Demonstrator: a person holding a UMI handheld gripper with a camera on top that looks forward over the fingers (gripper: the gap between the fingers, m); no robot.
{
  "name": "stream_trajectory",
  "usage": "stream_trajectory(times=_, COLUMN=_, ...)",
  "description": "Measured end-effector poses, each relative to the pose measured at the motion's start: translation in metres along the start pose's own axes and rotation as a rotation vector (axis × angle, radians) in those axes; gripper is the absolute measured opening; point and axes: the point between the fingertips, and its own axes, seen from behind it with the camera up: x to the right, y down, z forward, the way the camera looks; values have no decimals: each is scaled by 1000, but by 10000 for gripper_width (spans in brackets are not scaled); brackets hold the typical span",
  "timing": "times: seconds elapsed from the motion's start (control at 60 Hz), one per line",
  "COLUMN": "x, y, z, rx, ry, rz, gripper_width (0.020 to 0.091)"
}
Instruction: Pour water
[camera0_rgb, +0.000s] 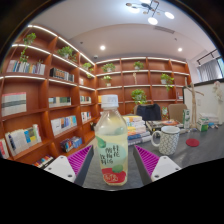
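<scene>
Bottle (111, 150) upright between the tongs (112, 163), long axis vertical, white cap up, clear water showing above the green label. Pink pads (147, 160) flank the lower body at label height; looks clamped on both sides, though contact on the left pad is hard to confirm. Bottle base hidden below the fingers, so can't tell whether lifted or resting on the bench (200, 150). Mug (167, 139) ahead and to the right, on the bench, near, open top up, handle on its left side. Likely pour target: calls for moving right and forward, then tilting the neck toward the mug. Tongs held level, pointing at the bookshelves (50, 100).
</scene>
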Motion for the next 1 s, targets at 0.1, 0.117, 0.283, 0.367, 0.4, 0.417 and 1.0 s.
stream_trajectory(times=0.1, x=-6, y=-5, z=28, rx=-2, ry=2, rz=-14, gripper_width=753)
stream_trajectory(times=0.117, x=-5, y=-5, z=30, rx=-1, ry=6, rz=-19, gripper_width=726)
stream_trajectory(times=0.283, x=2, y=-6, z=32, rx=-7, ry=49, rz=-92, gripper_width=439)
stream_trajectory(times=0.367, x=4, y=-6, z=31, rx=-1, ry=56, rz=-83, gripper_width=378)
stream_trajectory(times=0.4, x=5, y=-6, z=30, rx=4, ry=58, rz=-67, gripper_width=362)
stream_trajectory(times=0.417, x=6, y=-6, z=30, rx=5, ry=59, rz=-56, gripper_width=362)
stream_trajectory(times=1.0, x=57, y=-68, z=91, rx=70, ry=-40, rz=931, gripper_width=361)
